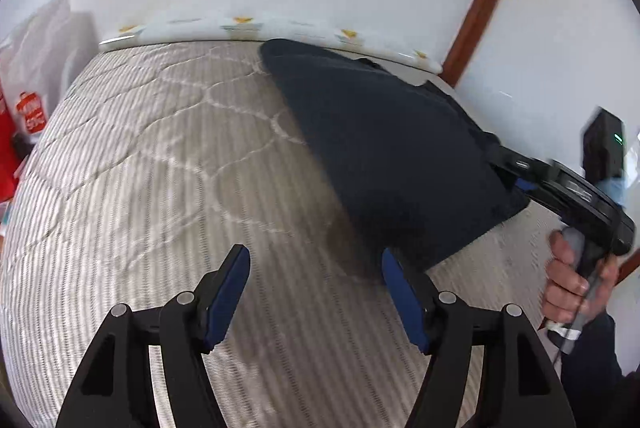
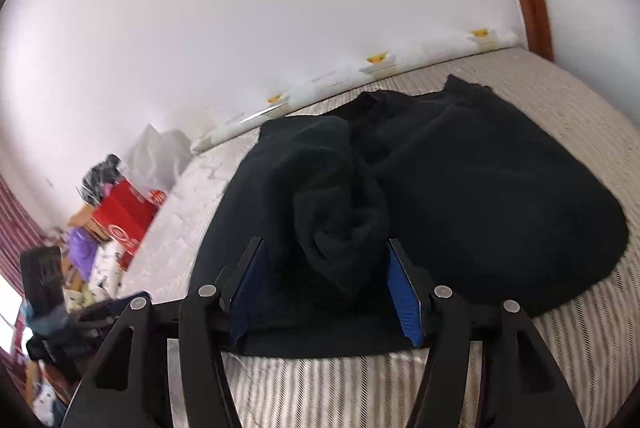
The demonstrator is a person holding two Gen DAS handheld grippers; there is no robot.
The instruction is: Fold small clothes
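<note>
The dark garment (image 2: 460, 195) lies on the ribbed, quilted bedcover (image 1: 152, 155); the right gripper (image 2: 326, 288) stands parted astride a soft fleecy roll, pads apart from it, which could slump and undo the fold; the left gripper (image 1: 316, 292) is released, empty.

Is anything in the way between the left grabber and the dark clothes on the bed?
Nothing visible. Only bare striped bedcover lies between the open left gripper and the dark garment. The right gripper is already at the garment's edge, open around a bunched fold.
</note>
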